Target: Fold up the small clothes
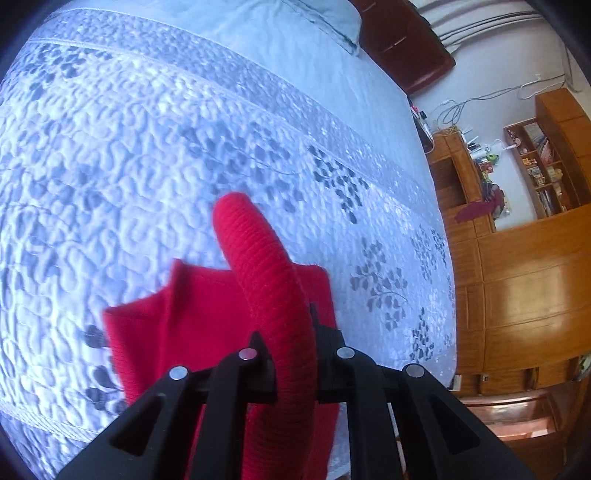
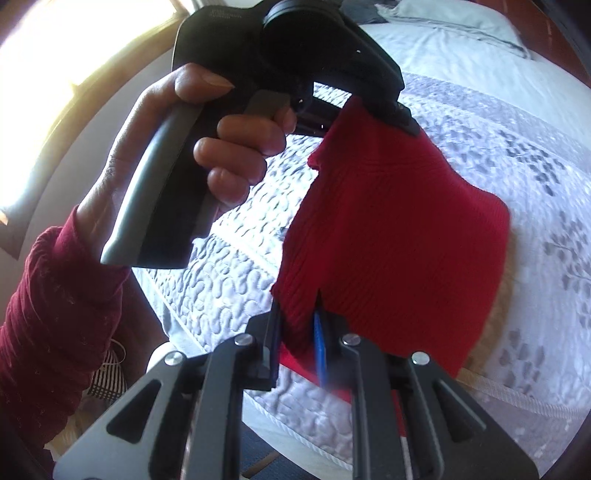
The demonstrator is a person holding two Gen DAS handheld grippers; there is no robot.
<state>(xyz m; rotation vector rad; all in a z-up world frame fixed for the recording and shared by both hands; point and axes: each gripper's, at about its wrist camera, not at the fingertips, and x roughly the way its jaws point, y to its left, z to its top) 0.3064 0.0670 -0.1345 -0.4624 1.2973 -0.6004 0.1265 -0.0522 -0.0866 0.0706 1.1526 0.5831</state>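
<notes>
A small red knit garment hangs stretched between my two grippers above a quilted bed. My left gripper is shut on a rolled ribbed edge of the garment; the rest of the cloth hangs below it. In the right wrist view the left gripper shows at the top, pinching the garment's upper corner, with the hand on its handle. My right gripper is shut on the garment's lower corner, beside a blue tag.
The bed's white quilt with grey leaf print fills most of the view, with a pillow at its head. Wooden cabinets and shelves stand past the bed's far side. A bright window is at the left.
</notes>
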